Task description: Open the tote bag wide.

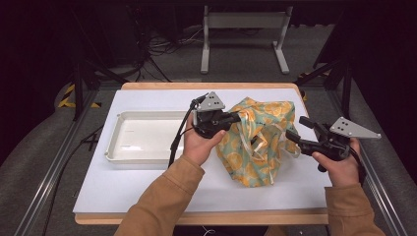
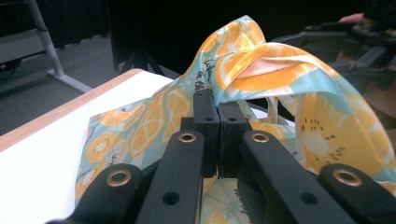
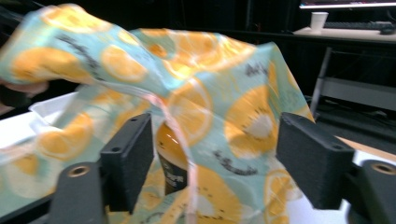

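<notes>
A fabric bag (image 1: pixel 260 142) printed with orange slices on teal stands crumpled on the white mat, right of centre. My left gripper (image 1: pixel 235 118) is shut on the bag's upper left edge; in the left gripper view its jaws (image 2: pixel 217 126) meet with the cloth (image 2: pixel 261 70) rising from between them. My right gripper (image 1: pixel 297 129) is at the bag's right side, open. In the right gripper view its wide jaws (image 3: pixel 219 154) frame the cloth (image 3: pixel 224 84) without touching it. A pale strap (image 3: pixel 180 135) hangs there, and an orange bottle with a dark label (image 3: pixel 172 161) shows inside the bag.
A shallow white tray (image 1: pixel 142 137) lies left of the bag, beside my left hand. The white mat (image 1: pixel 123 191) covers a wood-edged table. Beyond the far edge are cables on the floor and the grey legs of another table (image 1: pixel 243 44).
</notes>
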